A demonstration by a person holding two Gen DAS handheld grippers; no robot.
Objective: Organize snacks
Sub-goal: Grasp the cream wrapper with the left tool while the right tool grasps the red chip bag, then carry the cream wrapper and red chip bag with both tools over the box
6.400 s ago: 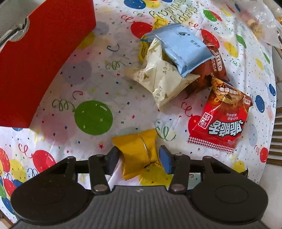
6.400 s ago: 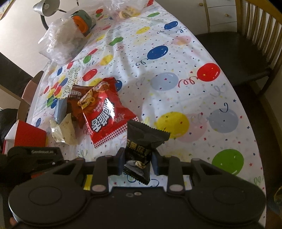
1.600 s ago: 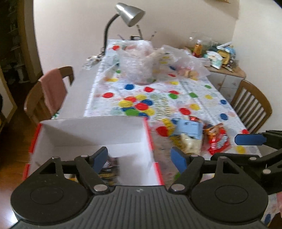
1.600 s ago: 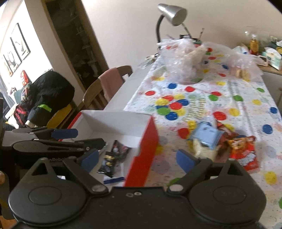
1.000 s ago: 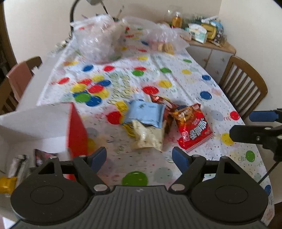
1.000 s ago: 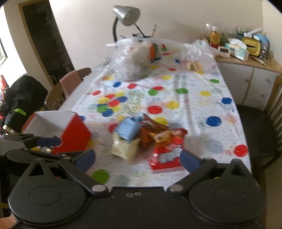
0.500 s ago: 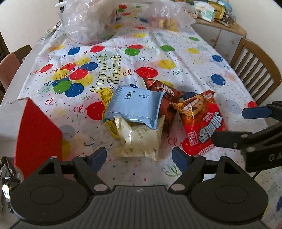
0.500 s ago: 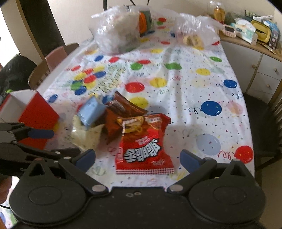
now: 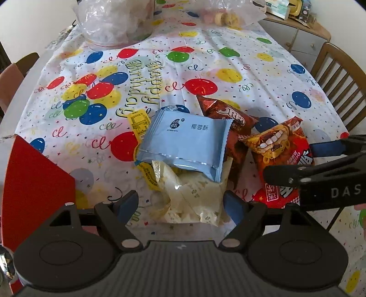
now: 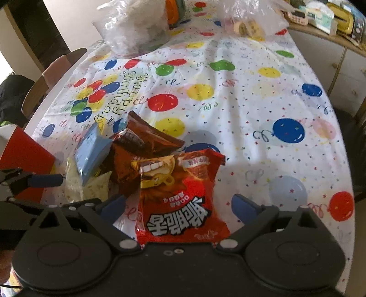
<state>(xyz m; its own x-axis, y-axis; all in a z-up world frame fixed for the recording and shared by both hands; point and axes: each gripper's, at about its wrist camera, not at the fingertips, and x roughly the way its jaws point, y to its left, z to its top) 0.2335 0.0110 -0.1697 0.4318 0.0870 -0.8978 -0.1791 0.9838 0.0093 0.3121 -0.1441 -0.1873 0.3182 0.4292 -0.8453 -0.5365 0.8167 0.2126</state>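
Observation:
A heap of snacks lies on the balloon tablecloth. My left gripper (image 9: 181, 202) is open, its jaws either side of a cream packet (image 9: 192, 194). A light blue packet (image 9: 185, 144) lies on top of it, over a brown Oreo packet (image 9: 231, 118) and a yellow sachet (image 9: 139, 123). My right gripper (image 10: 178, 205) is open around the near end of a red noodle-snack bag (image 10: 180, 194), which also shows in the left wrist view (image 9: 281, 150). The red box (image 9: 34, 189) stands at the left; it also shows in the right wrist view (image 10: 22, 155).
Clear plastic bags (image 9: 114, 20) of food stand at the far end of the table. Wooden chairs stand on the right (image 9: 340, 84) and the left (image 10: 57, 66). A sideboard (image 10: 343, 45) with clutter is at the far right.
Both grippers, which let go of a yellow and a black packet over the red box, have swung right and come down to the snack heap. Both stay open.

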